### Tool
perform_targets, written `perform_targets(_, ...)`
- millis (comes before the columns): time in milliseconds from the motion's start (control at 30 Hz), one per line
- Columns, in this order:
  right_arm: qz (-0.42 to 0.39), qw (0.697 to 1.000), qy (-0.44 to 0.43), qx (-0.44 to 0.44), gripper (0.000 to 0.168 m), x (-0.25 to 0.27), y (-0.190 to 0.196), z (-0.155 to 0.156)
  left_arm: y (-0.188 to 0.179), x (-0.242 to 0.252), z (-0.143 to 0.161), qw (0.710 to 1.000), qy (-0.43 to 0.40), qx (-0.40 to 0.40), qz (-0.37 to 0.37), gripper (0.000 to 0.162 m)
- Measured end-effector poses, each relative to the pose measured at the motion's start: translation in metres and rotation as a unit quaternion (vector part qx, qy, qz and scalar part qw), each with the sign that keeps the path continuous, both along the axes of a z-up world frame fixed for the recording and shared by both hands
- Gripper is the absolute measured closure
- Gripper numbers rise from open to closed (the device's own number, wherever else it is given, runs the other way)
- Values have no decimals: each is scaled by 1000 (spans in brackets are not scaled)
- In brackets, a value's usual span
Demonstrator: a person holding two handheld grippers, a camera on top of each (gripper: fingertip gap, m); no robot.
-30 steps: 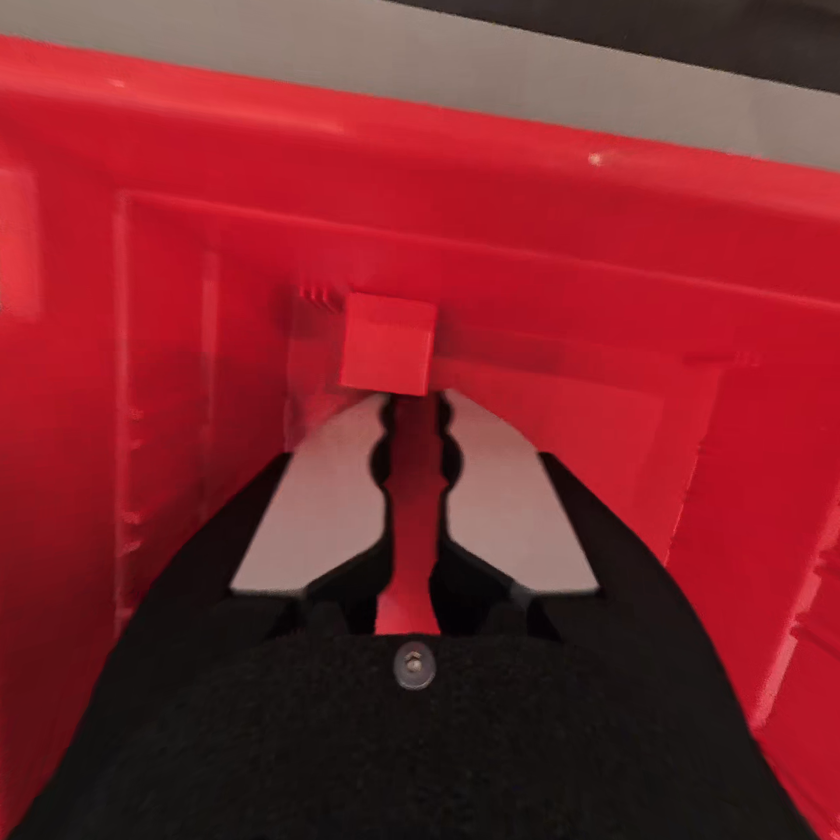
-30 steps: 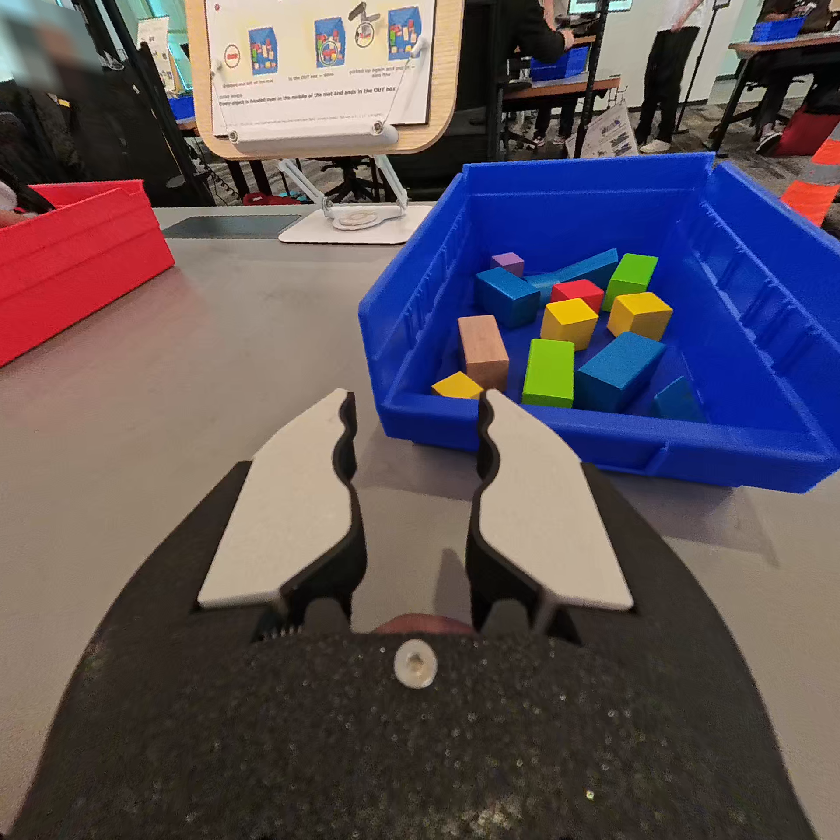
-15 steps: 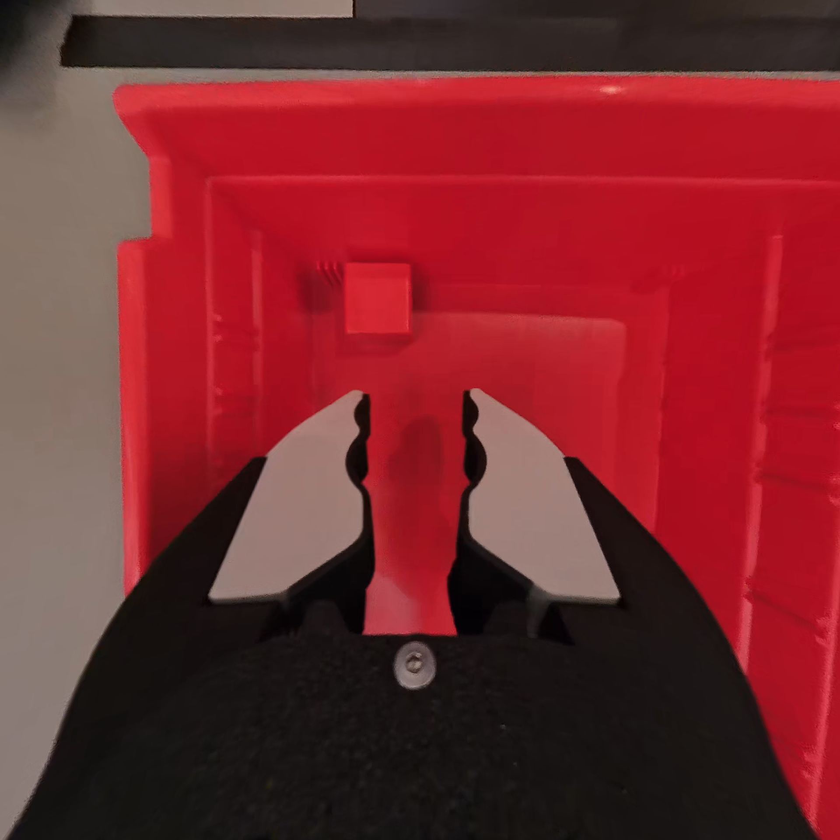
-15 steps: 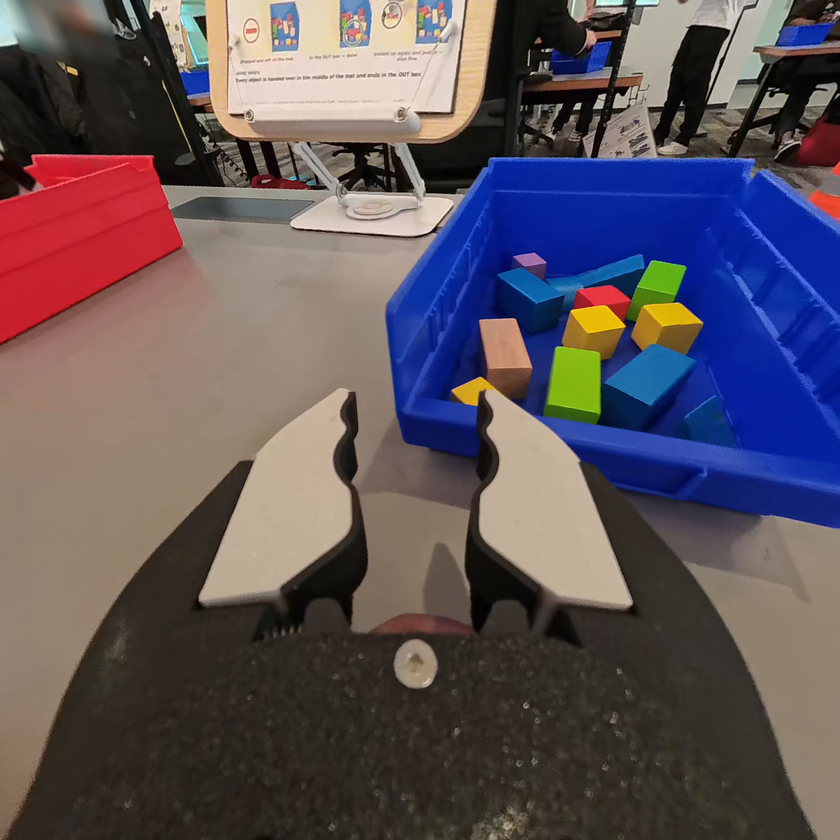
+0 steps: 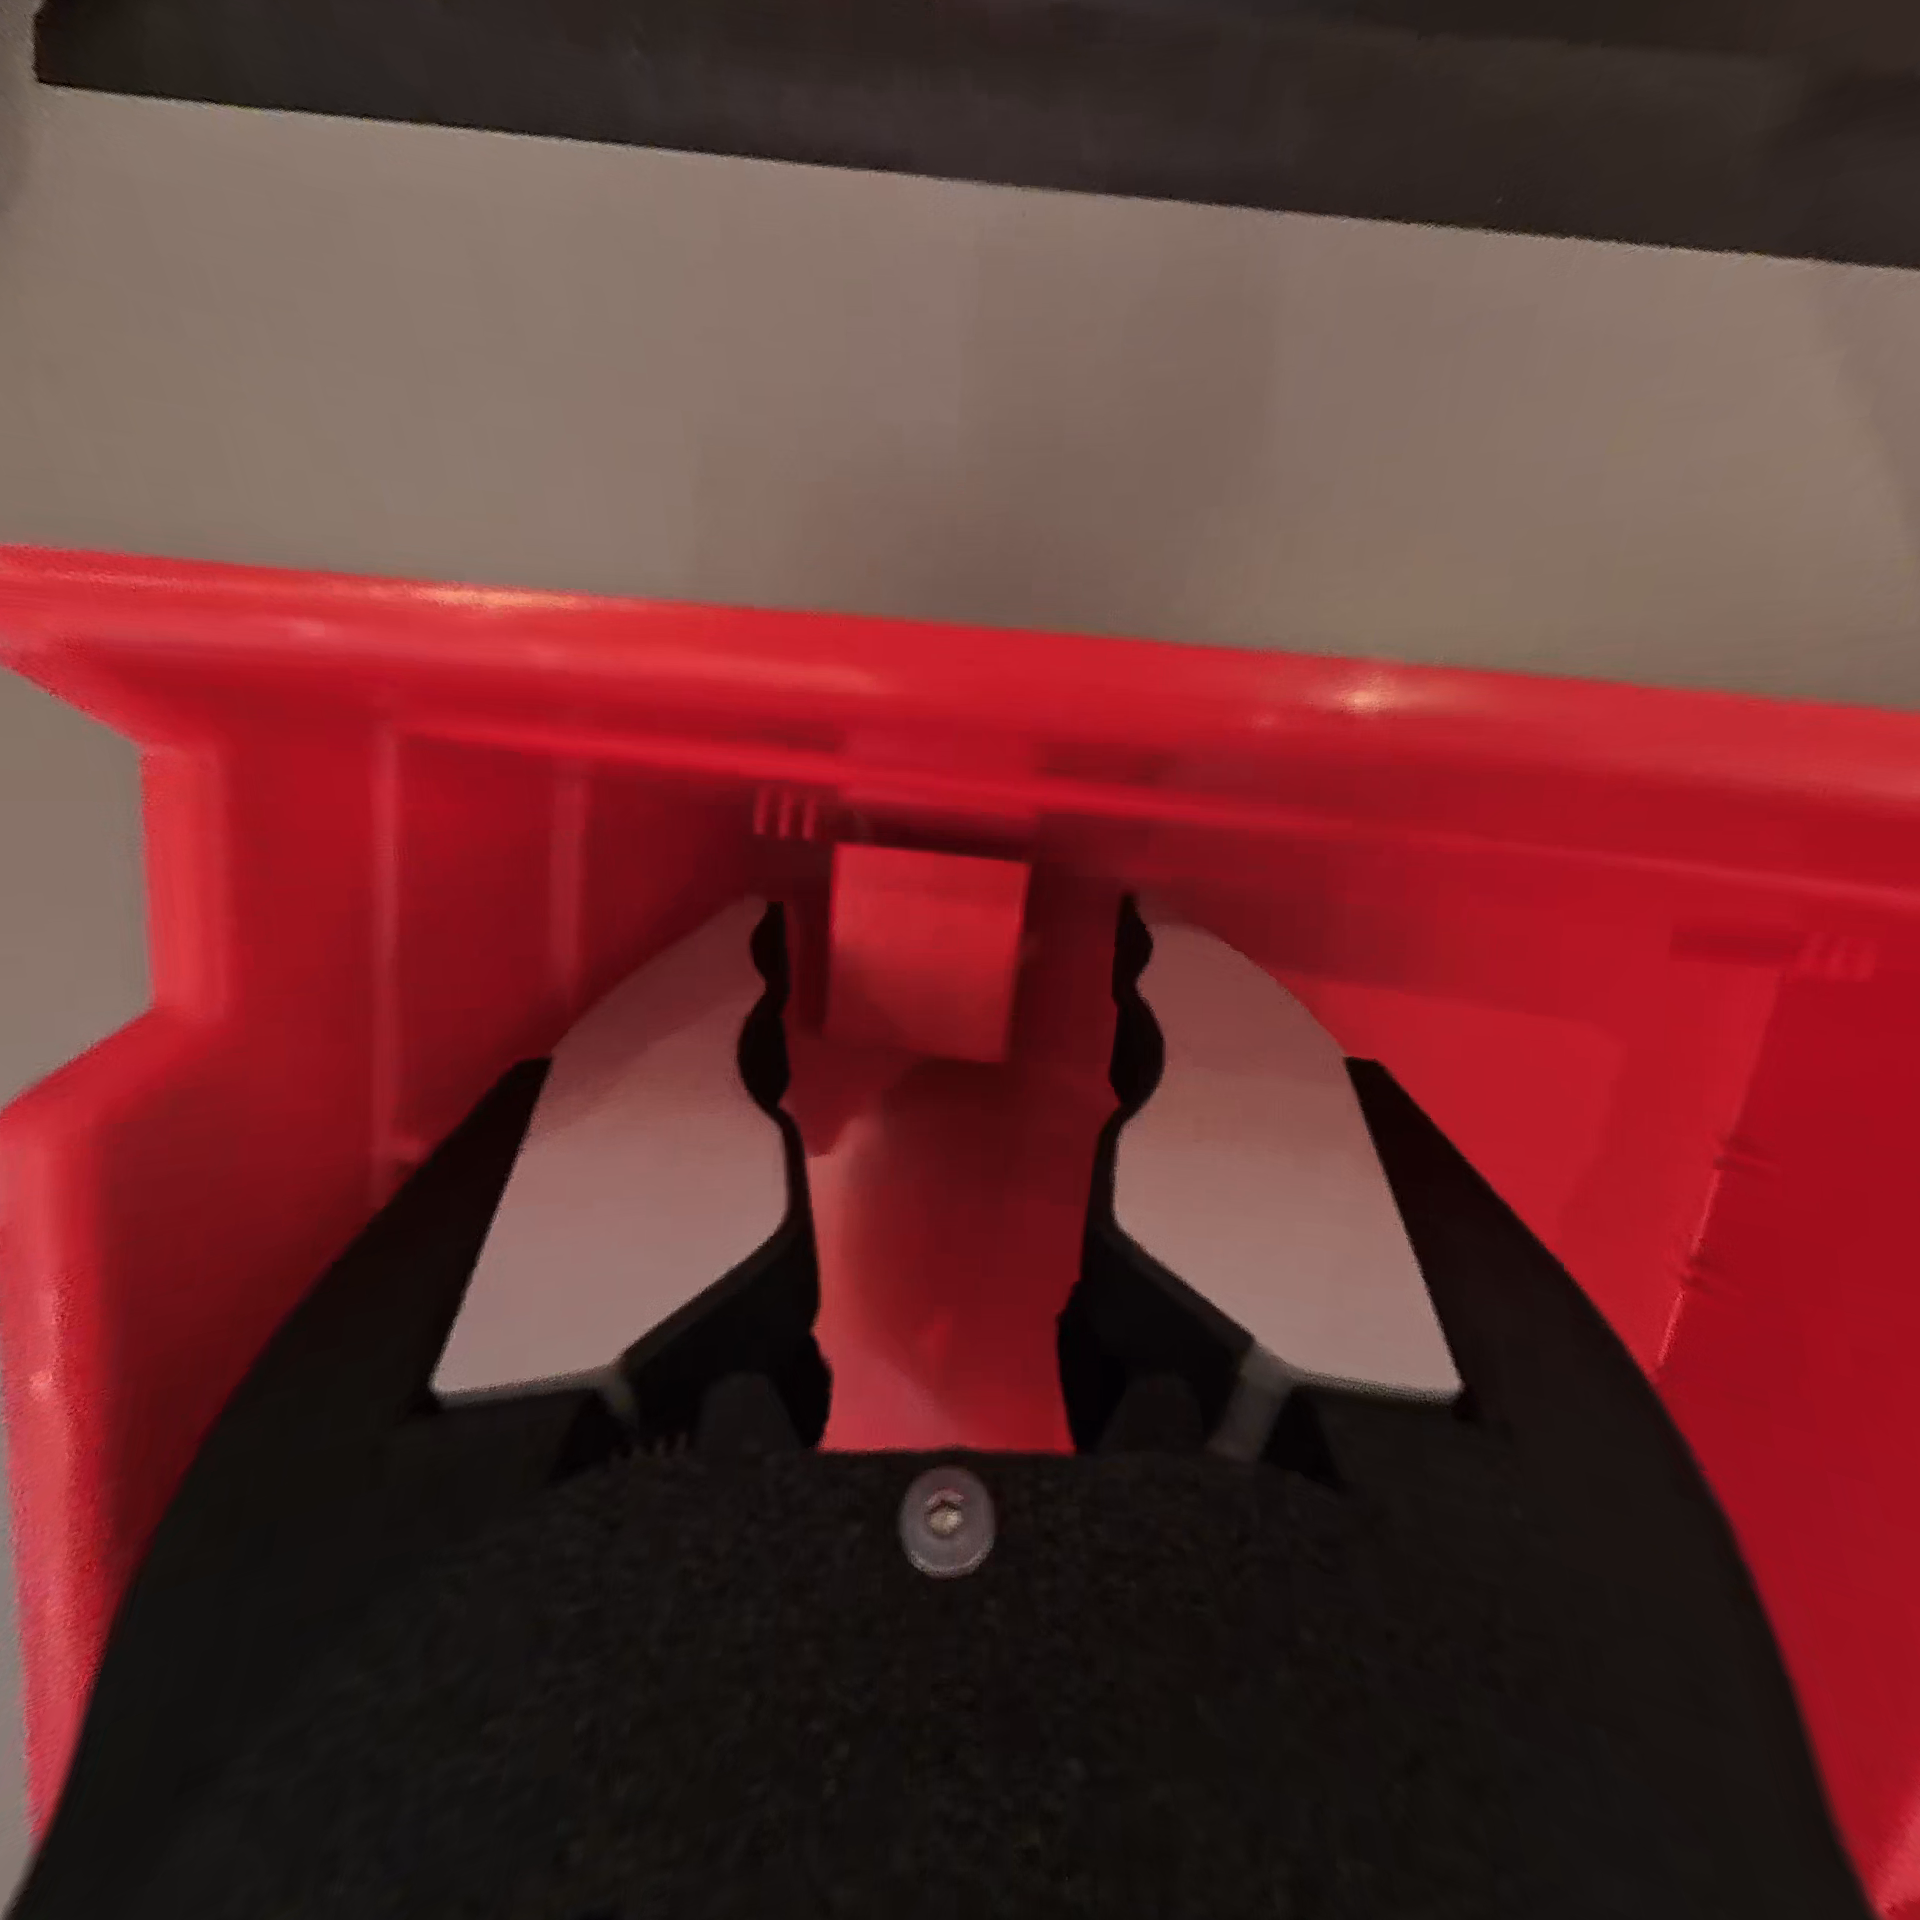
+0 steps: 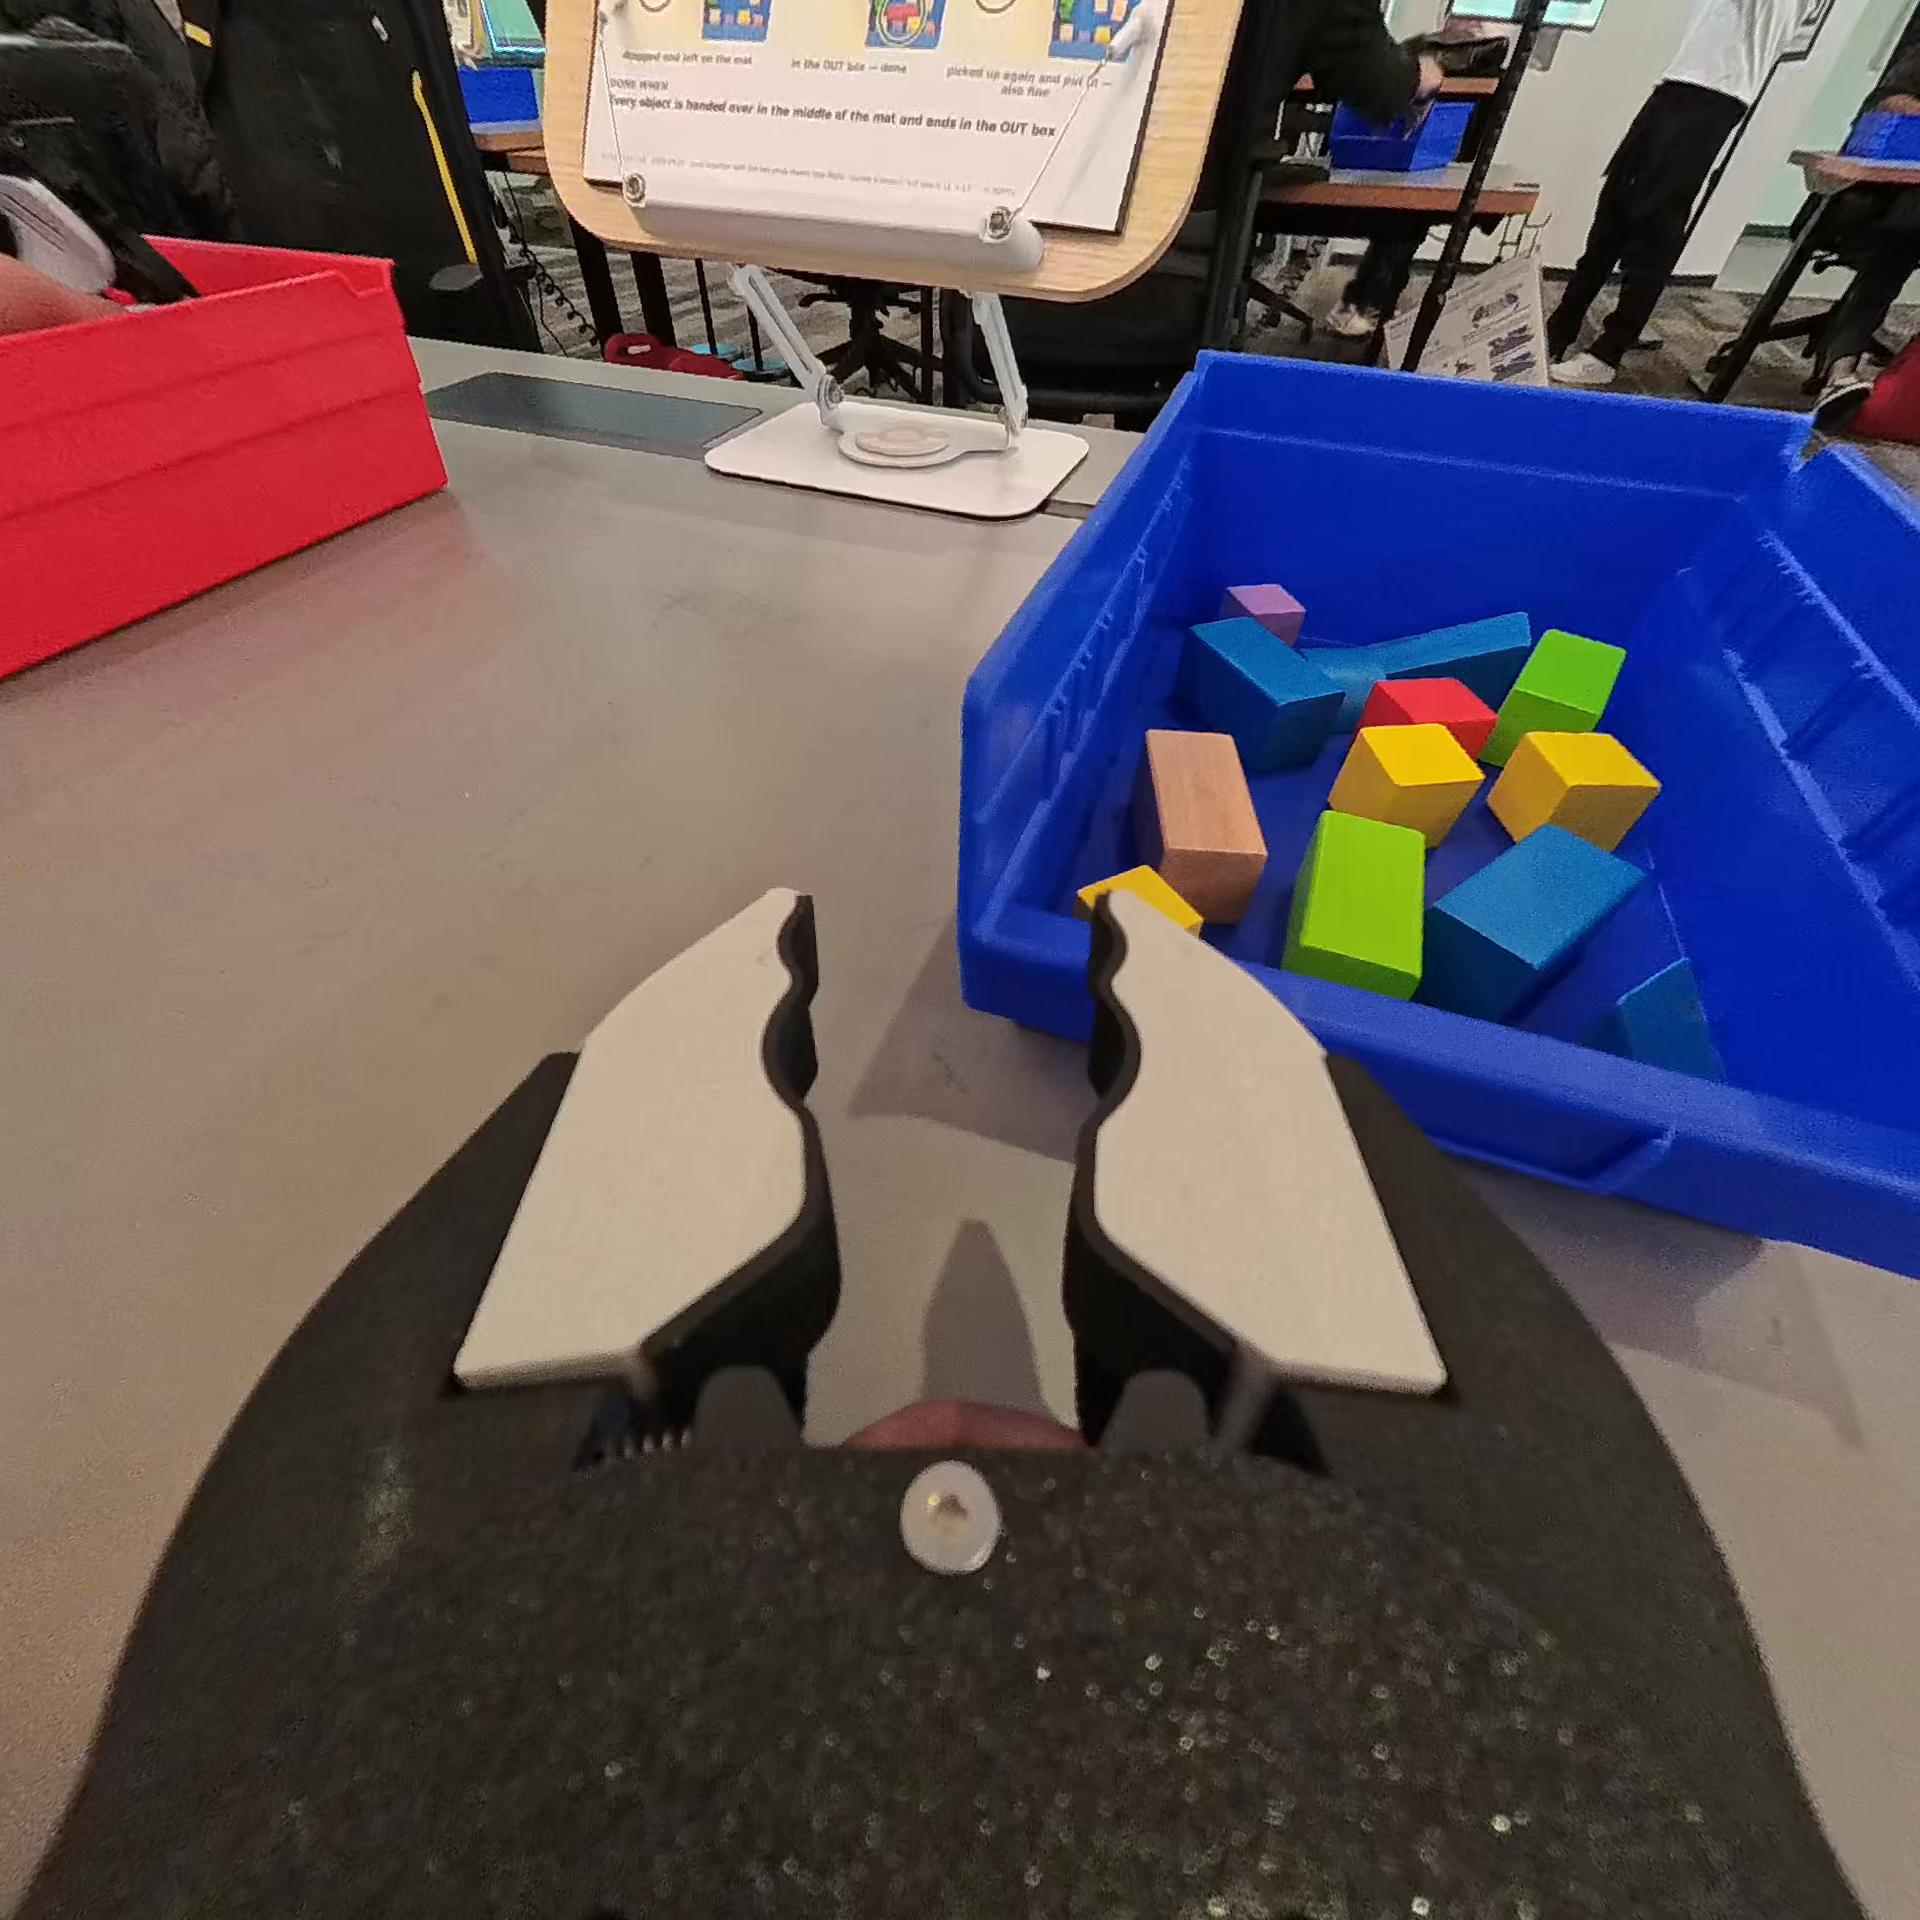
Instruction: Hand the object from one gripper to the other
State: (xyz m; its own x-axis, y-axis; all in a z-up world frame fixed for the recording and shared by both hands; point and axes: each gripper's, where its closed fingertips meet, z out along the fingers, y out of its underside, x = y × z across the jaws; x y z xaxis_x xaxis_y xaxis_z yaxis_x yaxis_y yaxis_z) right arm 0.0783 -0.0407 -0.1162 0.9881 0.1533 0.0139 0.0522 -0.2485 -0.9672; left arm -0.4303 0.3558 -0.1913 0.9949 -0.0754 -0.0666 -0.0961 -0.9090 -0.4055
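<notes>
Your left hand-held gripper [image 5: 951, 914] is down inside the red bin [image 5: 1039, 675]. Its two fingers are apart and hold nothing. A small red block [image 5: 920, 951] sits on the bin floor, close to the far wall, right between the fingertips. The fingers do not look like they touch it. So the pick-up is not done yet, and the pass to the other side is all left to do: squeeze, lift, carry to the middle, hand over.

The red bin is smooth, shiny plastic with thin ribs on its walls. The block has flat sides and square corners. It looks hard and easy to pinch.

In the middle is the grey worktop [image 6: 520, 779], flat and dull.

Your right hand-held gripper [image 6: 951, 914] hangs over the worktop with its fingers apart, and it holds nothing. Its fingers have pale flat tops and wavy black inner edges.

To the right is a blue bin [image 6: 1455, 1081] with blocks in it: yellow, green, blue, red, purple and one plain wood. Those look finished to me.
</notes>
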Motion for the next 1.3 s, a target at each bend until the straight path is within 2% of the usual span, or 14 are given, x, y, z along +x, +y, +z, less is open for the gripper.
perform_targets(33, -1, 1000, 1, 0, 118, 1, -1, 0, 0, 0, 0, 1000, 0, 2, -2, 121)
perform_targets(67, -1, 1000, 2, 0, 119, 1, -1, 0, 0, 1, 0, 1000, -2, 3, -7, 128)
perform_targets(200, 1, 1000, 2, 4, 119, 0, -2, 2, -11, 14, 3, 998, -50, 8, -28, 128)
perform_targets(333, 18, 1000, -15, 14, 119, -8, -1, 7, -39, 46, 32, 973, -221, 25, -62, 128)
perform_targets(400, 44, 999, -18, 27, 120, -20, 2, 14, -58, 68, 63, 932, -350, 38, -81, 128)
perform_targets(467, 80, 996, -26, 40, 119, -40, 11, 25, -84, 93, 105, 866, -485, 45, -113, 128)
perform_targets(567, 166, 983, -58, 58, 119, -84, 29, 47, -128, 133, 153, 773, -615, 22, -155, 128)
perform_targets(700, 268, 952, -116, 91, 119, -148, 61, 80, -187, 200, 188, 679, -705, -33, -204, 129)
perform_targets(867, 331, 927, -129, 119, 118, -207, 98, 107, -254, 281, 205, 602, -747, -124, -251, 129)
perform_targets(967, 333, 927, -115, 128, 116, -215, 111, 115, -280, 308, 206, 582, -749, -160, -273, 129)
perform_targets(1033, 331, 928, -100, 137, 117, -212, 112, 120, -290, 317, 202, 586, -741, -174, -278, 129)
perform_targets(1100, 338, 925, -91, 150, 136, -208, 105, 124, -298, 322, 196, 590, -732, -183, -285, 128)
perform_targets(1167, 348, 925, -79, 134, 136, -205, 98, 120, -306, 322, 195, 581, -736, -191, -291, 127)
perform_targets(1300, 352, 926, -58, 122, 136, -197, 68, 115, -338, 308, 184, 573, -733, -186, -315, 107)
